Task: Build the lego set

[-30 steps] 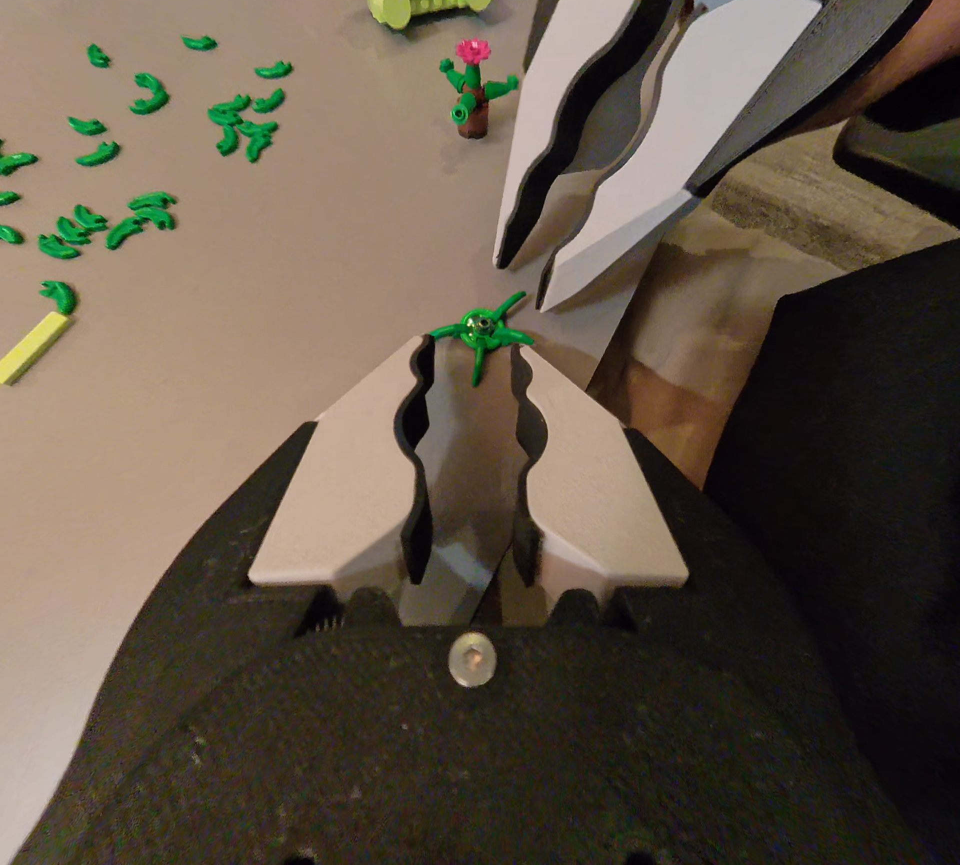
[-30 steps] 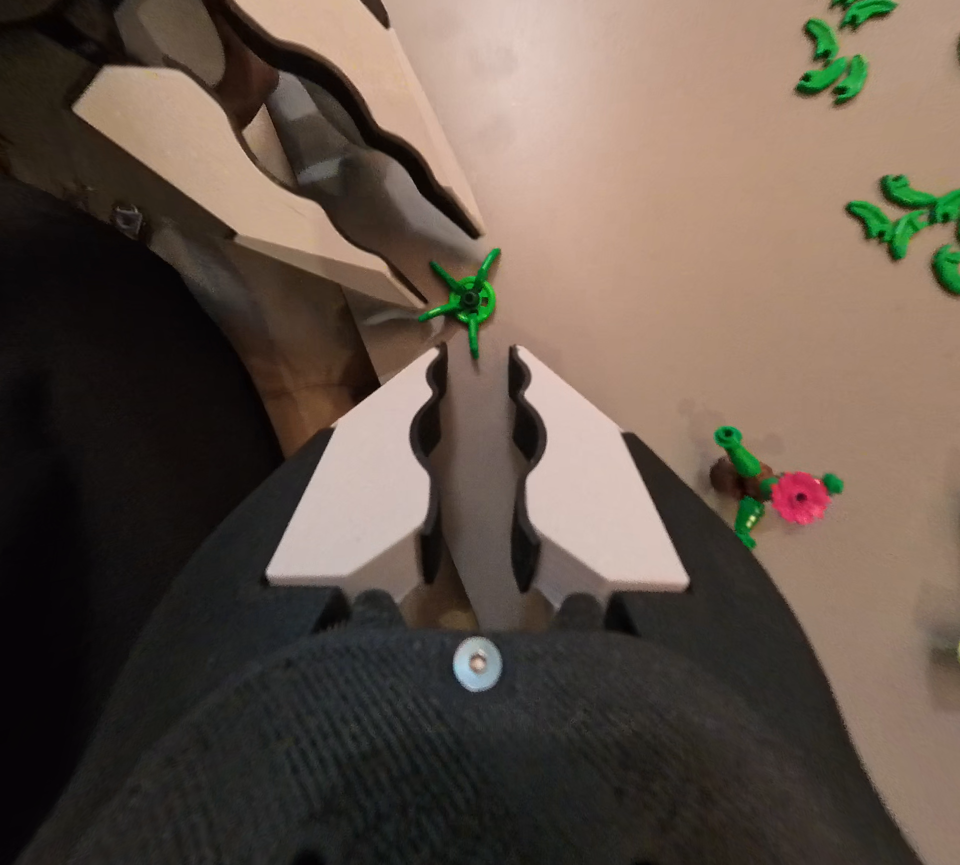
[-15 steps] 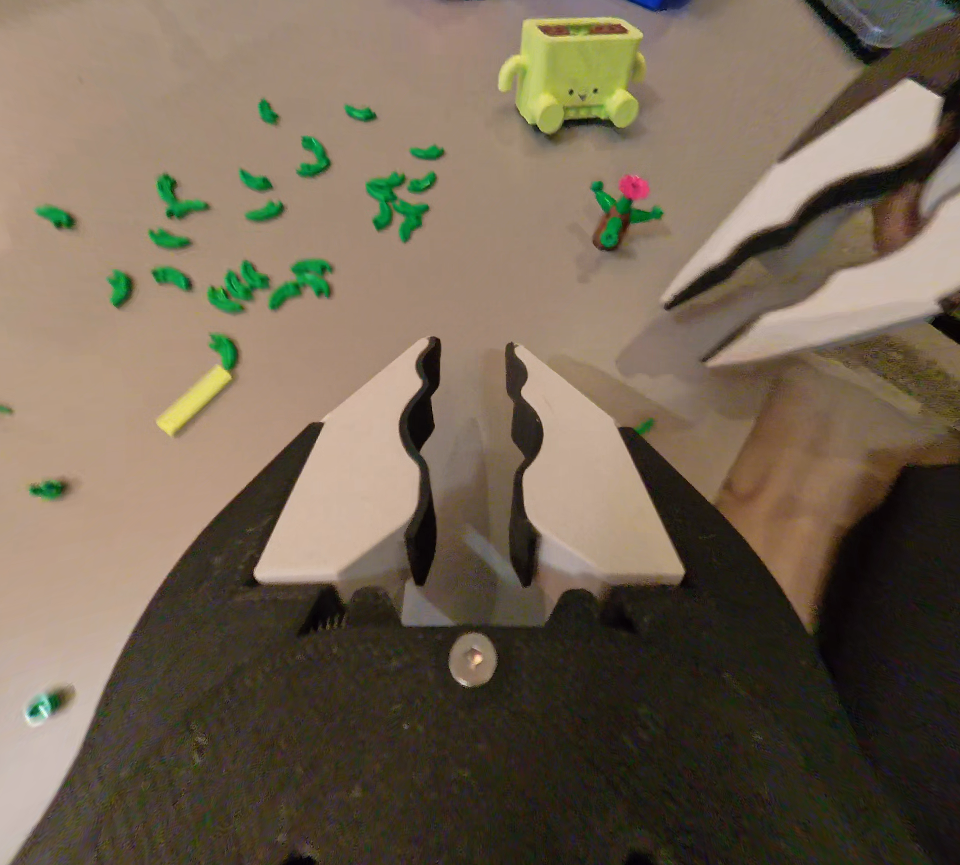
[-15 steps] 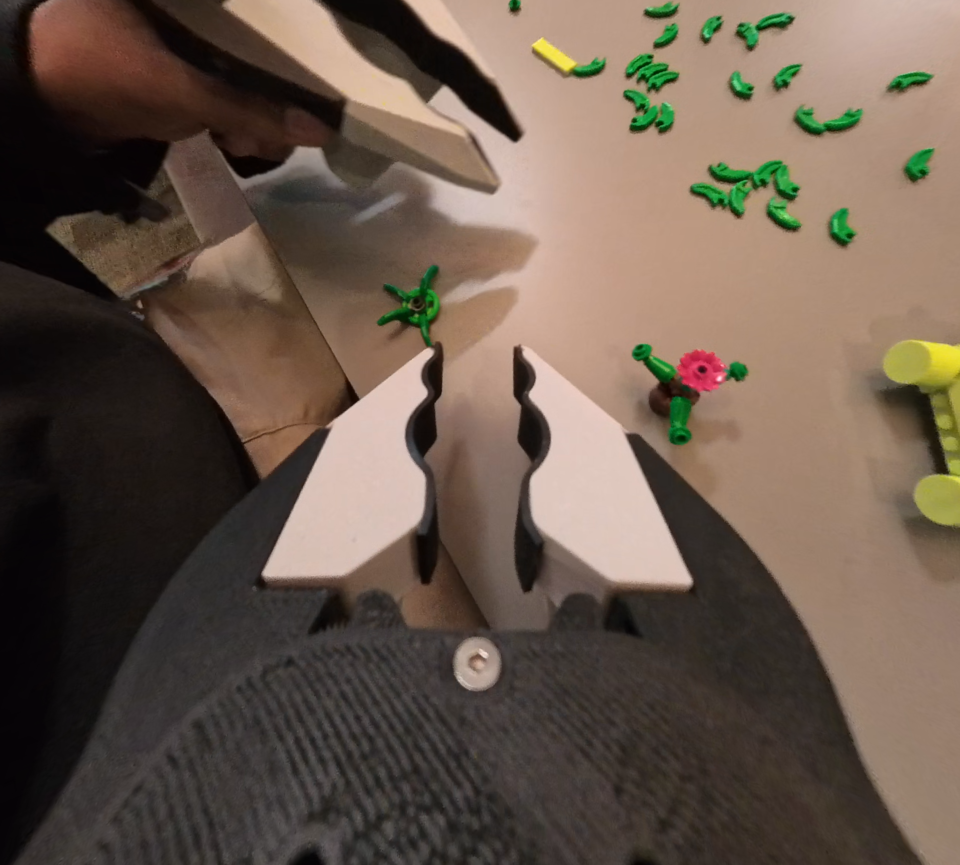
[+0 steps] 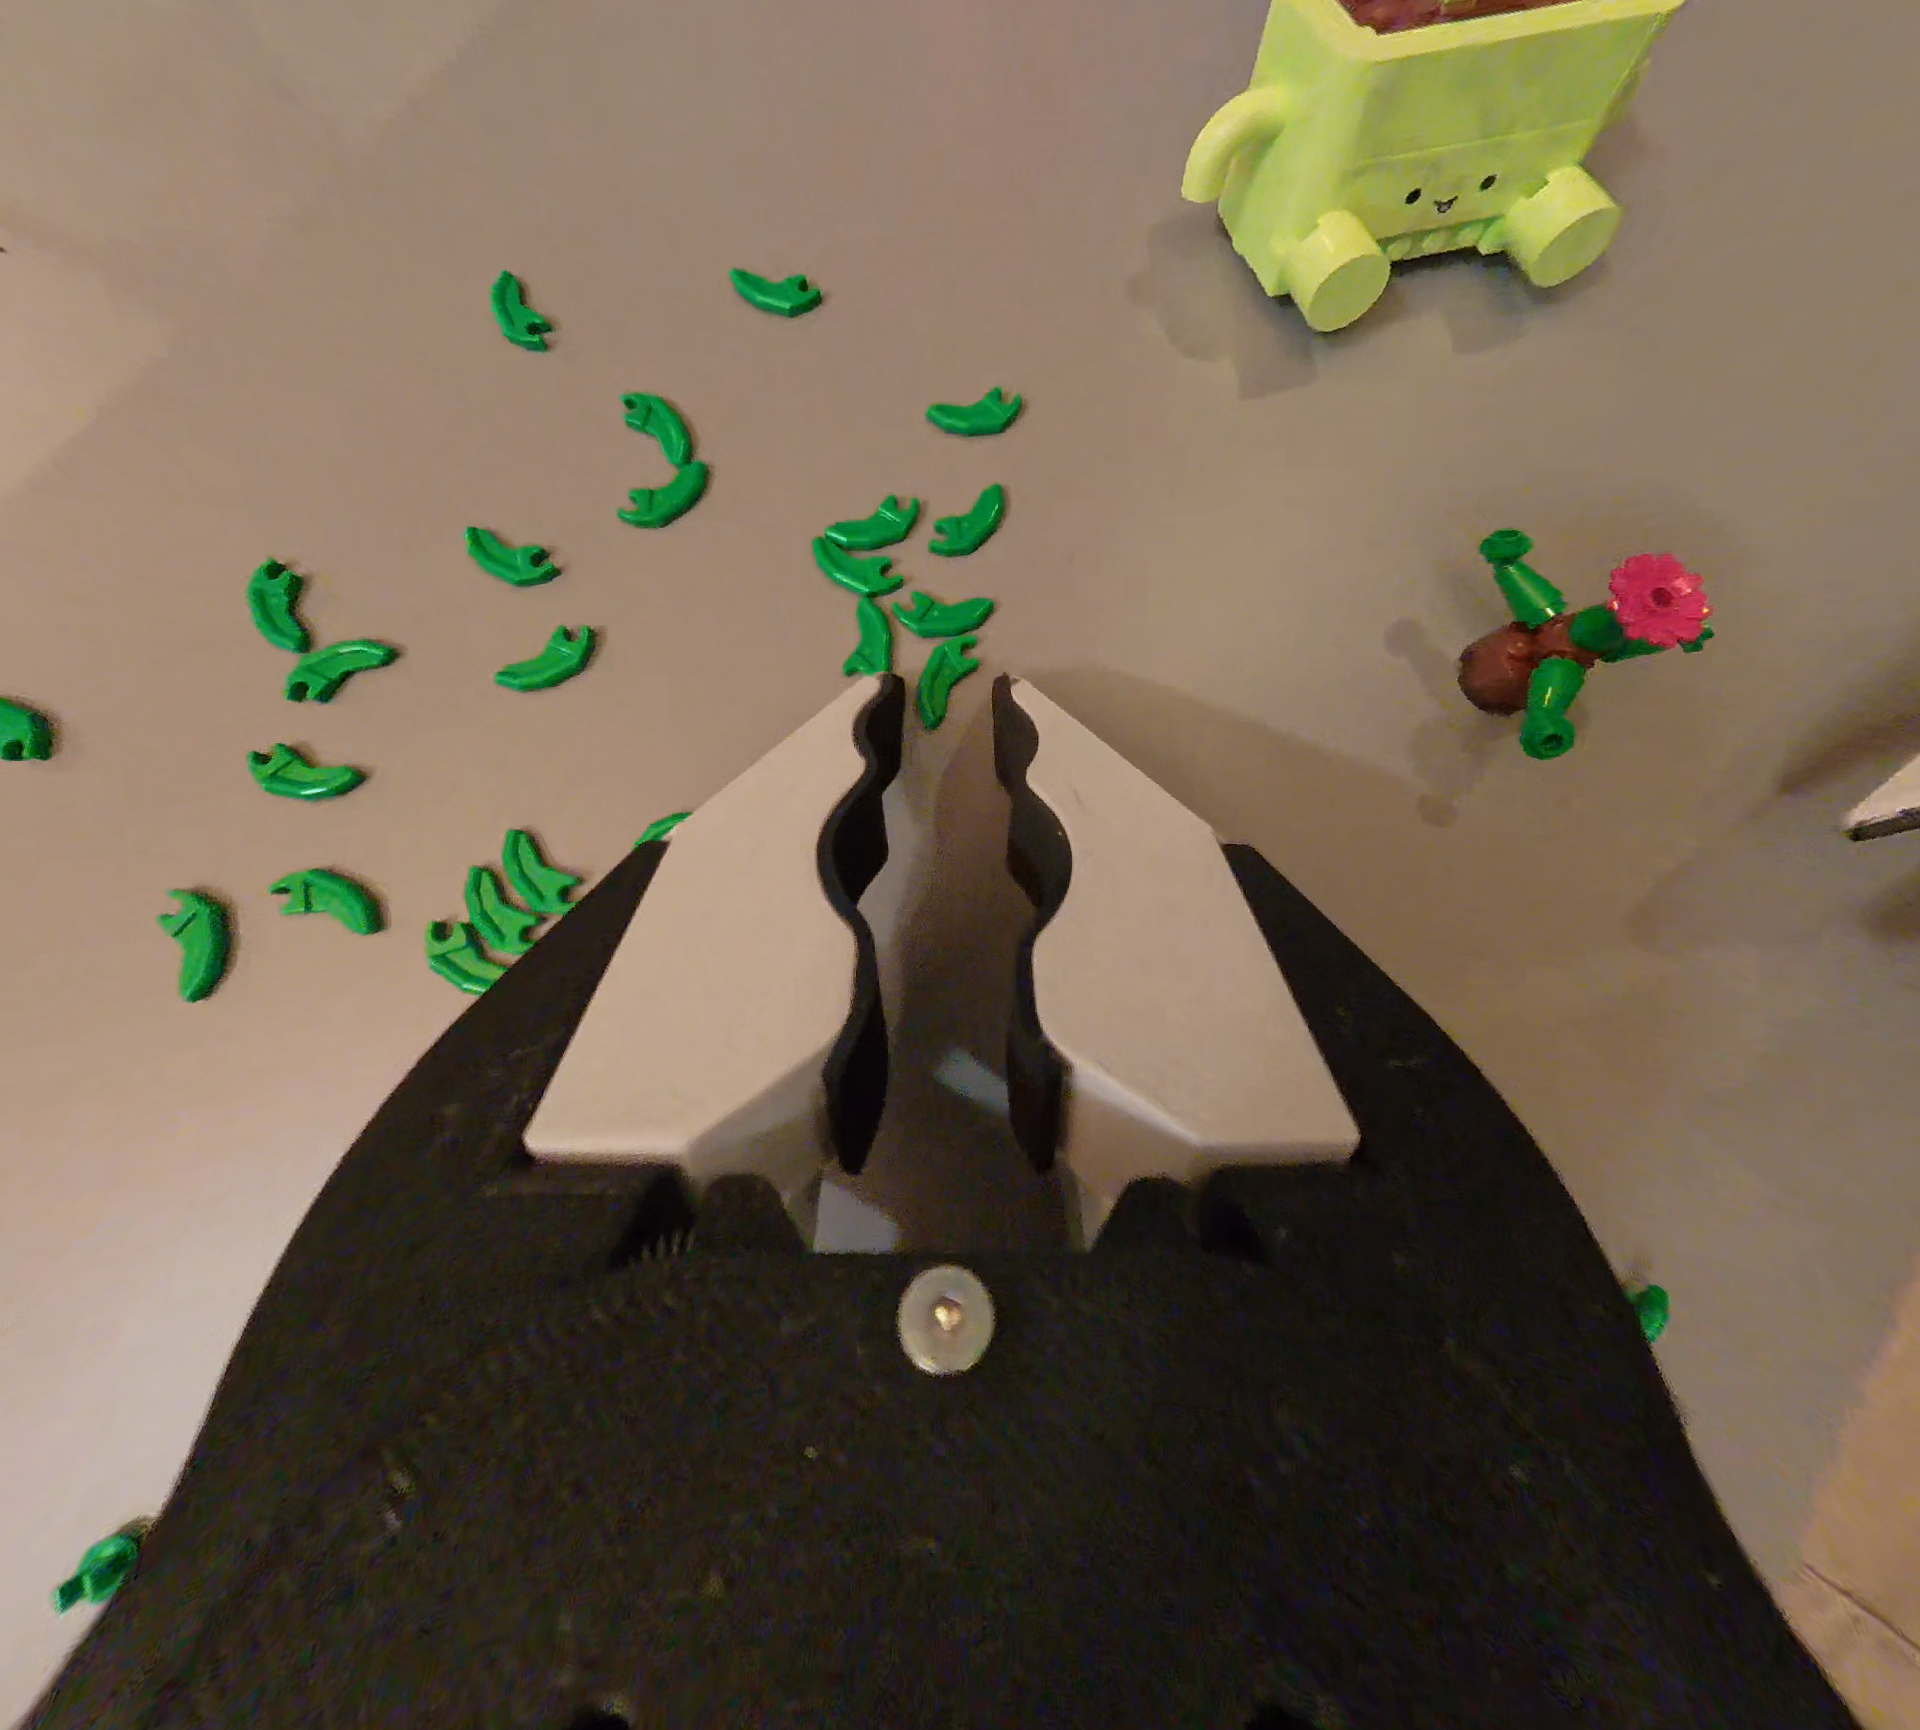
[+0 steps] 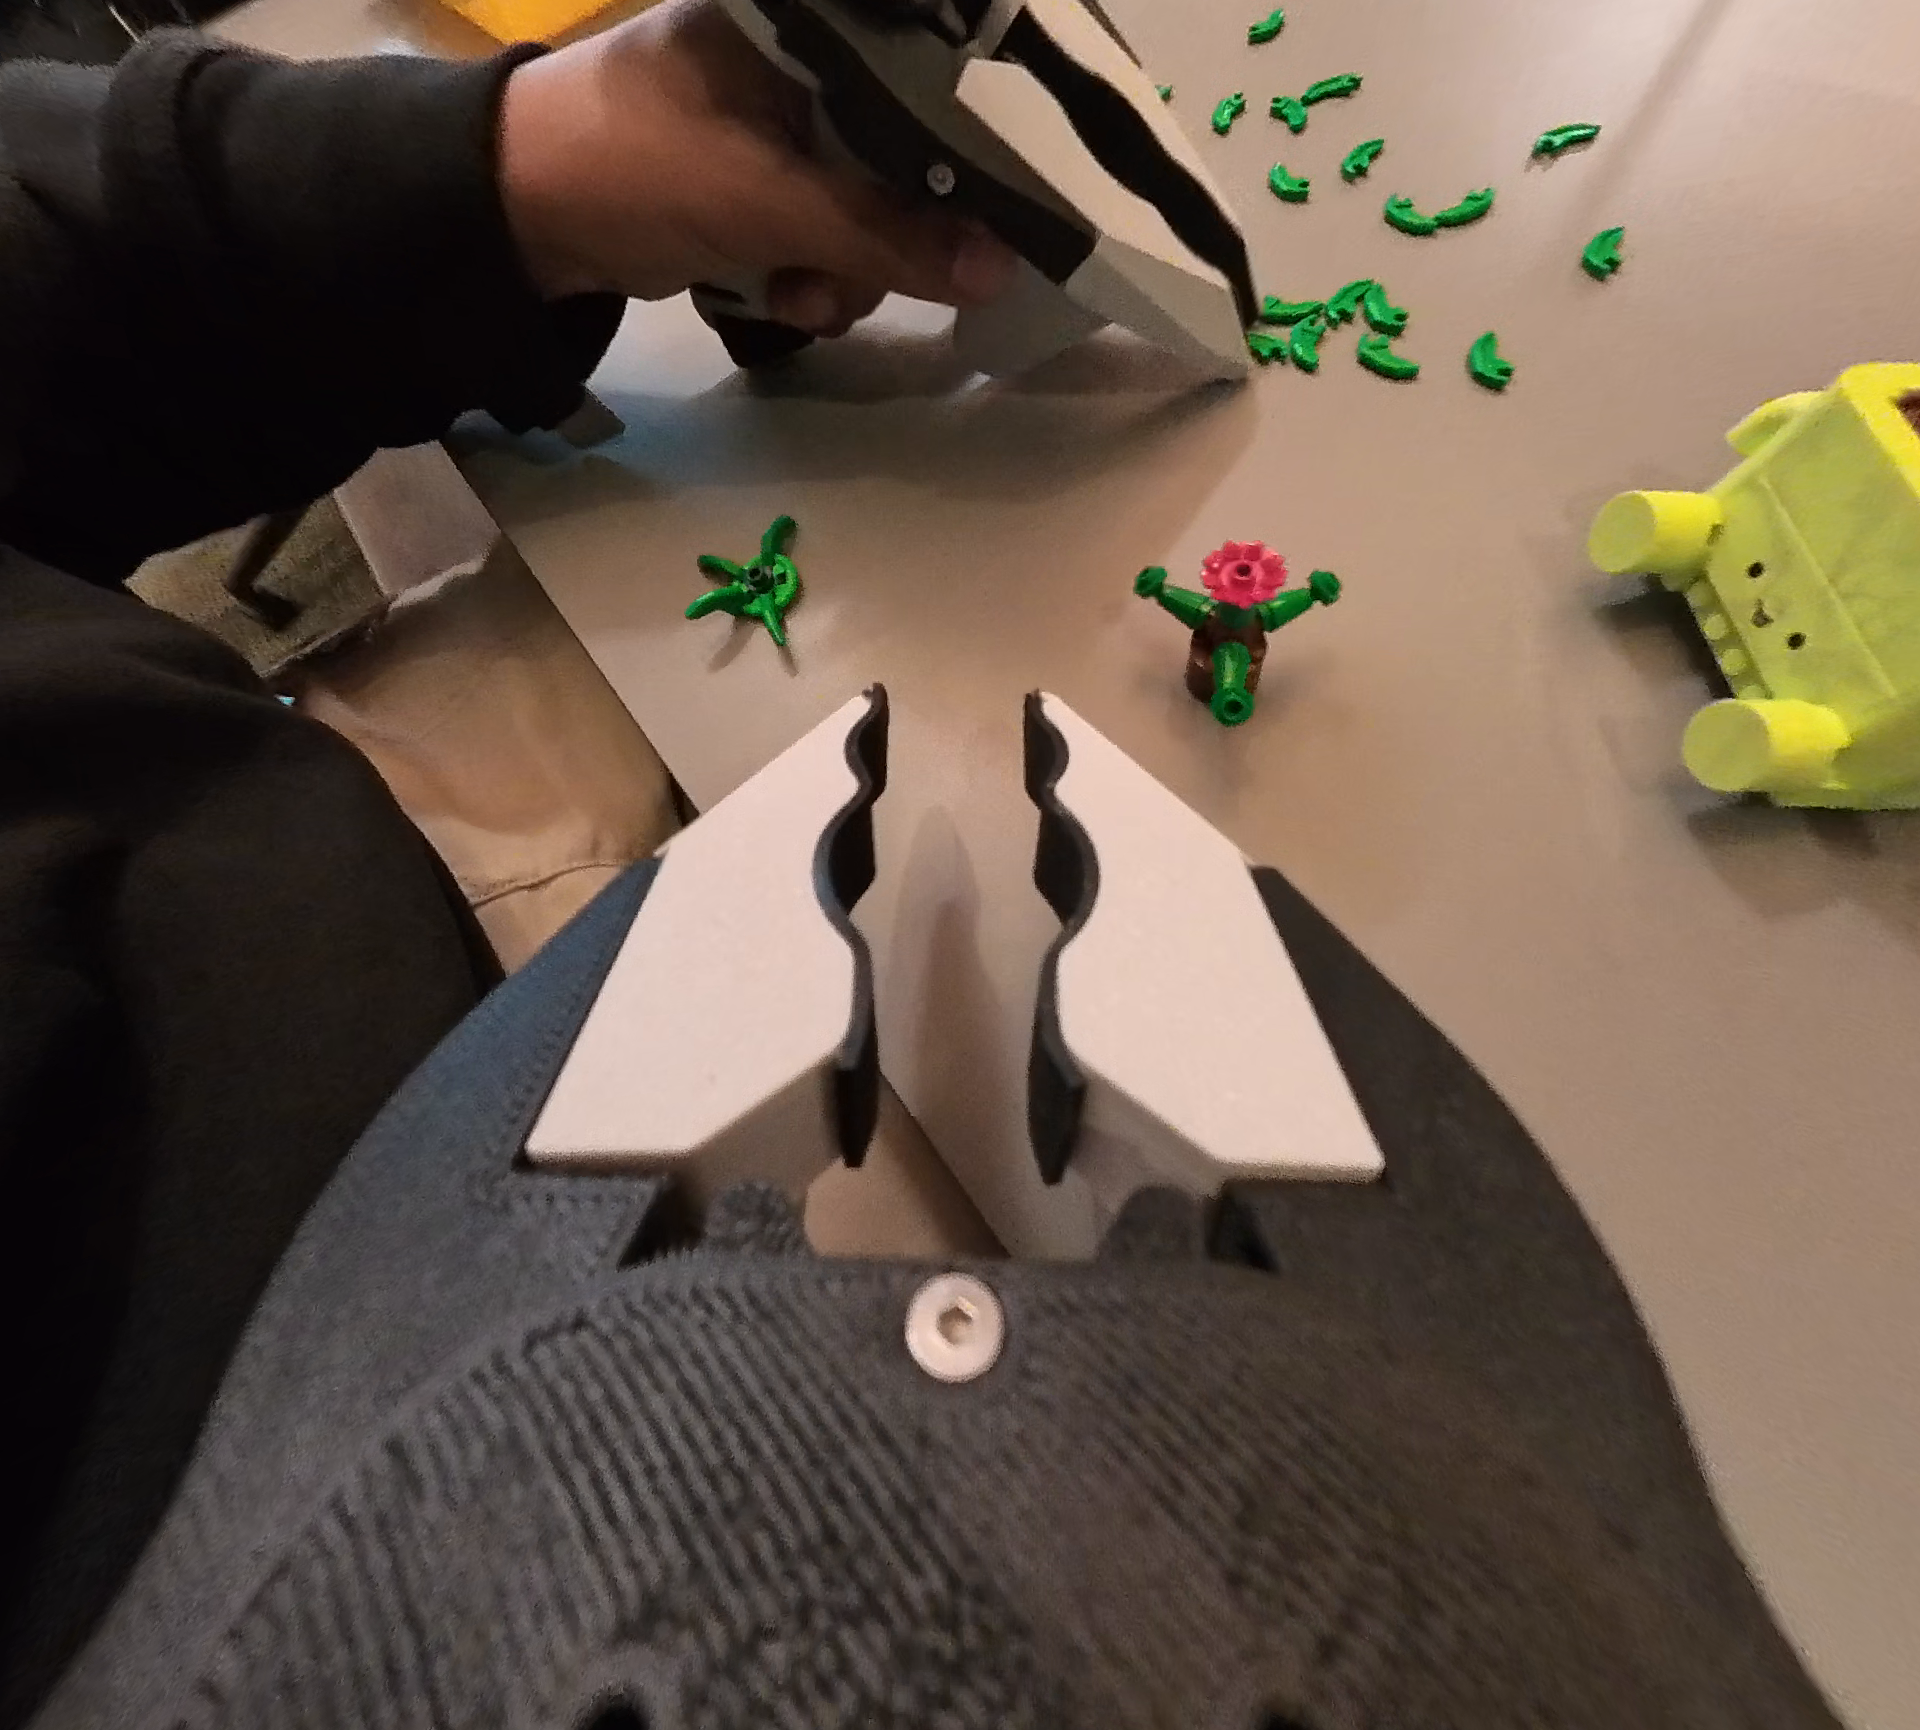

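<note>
Left wrist view: left gripper [image 5: 945, 693] open, empty, tips at green leaf pieces [image 5: 883, 579]; lime planter figure [image 5: 1434, 111] far right; flowering cactus [image 5: 1579, 641] right | Right wrist view: right gripper [image 6: 954, 709] open, empty; green leaf whorl [image 6: 753, 584] far left on table [image 6: 1455, 1005].

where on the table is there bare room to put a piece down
Bare table lies ahead of the right gripper, between the flower stem and the lime pot. Another free patch lies between the whorl and the flower stem. The leaves crowd around the left gripper.
</note>
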Demonstrator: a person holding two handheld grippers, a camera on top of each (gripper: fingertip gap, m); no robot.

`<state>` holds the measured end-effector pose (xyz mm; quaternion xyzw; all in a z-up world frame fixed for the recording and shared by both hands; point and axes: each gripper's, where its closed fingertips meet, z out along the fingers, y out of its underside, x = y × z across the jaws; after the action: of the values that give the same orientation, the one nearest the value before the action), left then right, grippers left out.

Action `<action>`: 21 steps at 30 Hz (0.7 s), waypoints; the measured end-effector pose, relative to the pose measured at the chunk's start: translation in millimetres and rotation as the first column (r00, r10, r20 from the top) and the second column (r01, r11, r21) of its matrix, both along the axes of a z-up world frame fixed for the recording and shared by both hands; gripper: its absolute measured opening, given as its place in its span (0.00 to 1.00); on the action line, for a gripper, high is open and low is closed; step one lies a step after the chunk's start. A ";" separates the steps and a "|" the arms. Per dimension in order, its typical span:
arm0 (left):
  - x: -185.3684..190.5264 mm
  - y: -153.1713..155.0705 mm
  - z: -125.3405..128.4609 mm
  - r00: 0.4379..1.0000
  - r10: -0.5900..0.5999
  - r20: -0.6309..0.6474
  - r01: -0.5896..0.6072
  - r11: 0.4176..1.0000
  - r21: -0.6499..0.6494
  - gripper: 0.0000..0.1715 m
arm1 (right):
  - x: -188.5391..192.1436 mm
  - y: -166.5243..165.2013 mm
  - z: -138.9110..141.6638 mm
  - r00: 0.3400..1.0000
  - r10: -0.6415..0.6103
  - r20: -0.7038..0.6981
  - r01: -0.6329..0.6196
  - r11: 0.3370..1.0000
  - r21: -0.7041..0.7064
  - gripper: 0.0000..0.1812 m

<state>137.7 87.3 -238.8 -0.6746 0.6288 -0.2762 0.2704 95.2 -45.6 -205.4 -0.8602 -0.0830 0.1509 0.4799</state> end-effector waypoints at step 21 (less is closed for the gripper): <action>-51.9 -96.2 136.6 0.853 0.050 0.519 0.439 0.470 -0.766 0.01 | 4.6 4.9 111.7 0.836 0.291 -0.465 -0.016 0.860 0.509 0.10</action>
<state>85.8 -8.8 -102.2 -0.5483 0.3923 -0.7386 0.0050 99.8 -40.7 -93.7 -0.6269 -0.0544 0.3941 0.6698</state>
